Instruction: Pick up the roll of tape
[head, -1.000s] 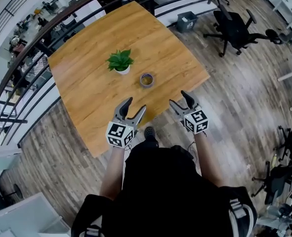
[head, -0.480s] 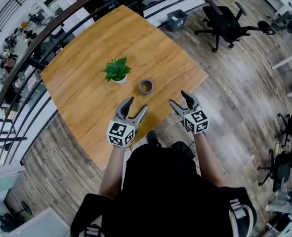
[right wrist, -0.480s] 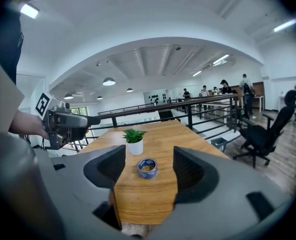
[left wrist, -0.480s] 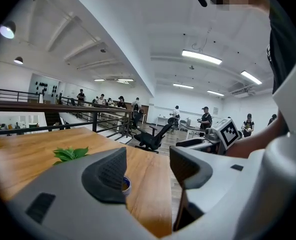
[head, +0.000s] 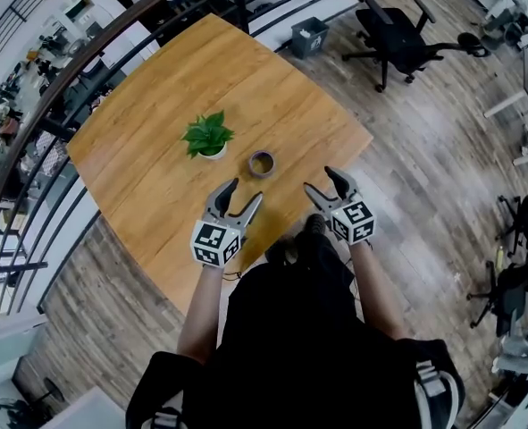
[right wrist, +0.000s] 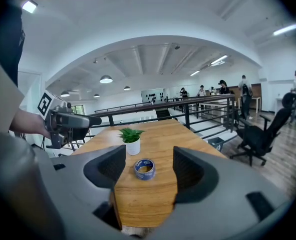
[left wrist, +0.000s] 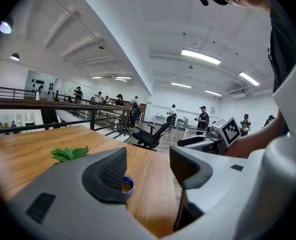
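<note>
I have the left gripper (head: 244,191) and right gripper (head: 322,180) at the near edge of the table (head: 156,177), both with jaws spread and empty, while the roll of tape (head: 262,163) lies flat ahead, near the potted plant (head: 206,137).

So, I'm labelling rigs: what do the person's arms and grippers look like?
The left gripper and right gripper are grey with dark ribbed inner jaws; each carries a white cube of black square markers. The person wears a black short-sleeved top.

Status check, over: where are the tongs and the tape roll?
Both open, empty: left tongs, right tongs, short of the tape roll. Roll flat on the table, untouched. Beside it a potted plant, not touching; nothing between tongs and roll.
</note>
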Available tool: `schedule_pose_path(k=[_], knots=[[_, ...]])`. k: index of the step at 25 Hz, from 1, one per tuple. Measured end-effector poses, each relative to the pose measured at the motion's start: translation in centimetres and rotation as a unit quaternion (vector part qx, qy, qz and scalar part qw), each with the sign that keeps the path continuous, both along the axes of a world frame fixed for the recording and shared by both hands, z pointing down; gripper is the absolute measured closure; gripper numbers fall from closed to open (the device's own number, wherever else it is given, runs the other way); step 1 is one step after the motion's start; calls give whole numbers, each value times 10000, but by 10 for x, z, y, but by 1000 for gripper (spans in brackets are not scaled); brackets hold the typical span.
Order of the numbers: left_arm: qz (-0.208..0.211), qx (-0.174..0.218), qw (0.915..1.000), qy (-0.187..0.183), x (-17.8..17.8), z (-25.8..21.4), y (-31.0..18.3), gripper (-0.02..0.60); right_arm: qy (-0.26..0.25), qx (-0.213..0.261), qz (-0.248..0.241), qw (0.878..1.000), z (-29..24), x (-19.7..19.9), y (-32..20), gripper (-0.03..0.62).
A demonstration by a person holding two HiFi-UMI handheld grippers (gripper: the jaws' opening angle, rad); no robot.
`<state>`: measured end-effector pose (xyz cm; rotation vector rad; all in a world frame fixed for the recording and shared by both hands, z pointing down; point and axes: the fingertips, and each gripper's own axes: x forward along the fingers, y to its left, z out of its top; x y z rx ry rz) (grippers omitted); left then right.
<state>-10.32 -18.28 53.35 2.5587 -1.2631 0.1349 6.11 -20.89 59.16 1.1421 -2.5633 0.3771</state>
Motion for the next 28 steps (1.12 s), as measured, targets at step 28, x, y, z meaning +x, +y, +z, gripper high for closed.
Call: schedule_pose_path(k=[28], knots=[[-332,-673,9968,-270,5,49,-57,305,-17,-482,-497,9976,31,-11,-69,292]])
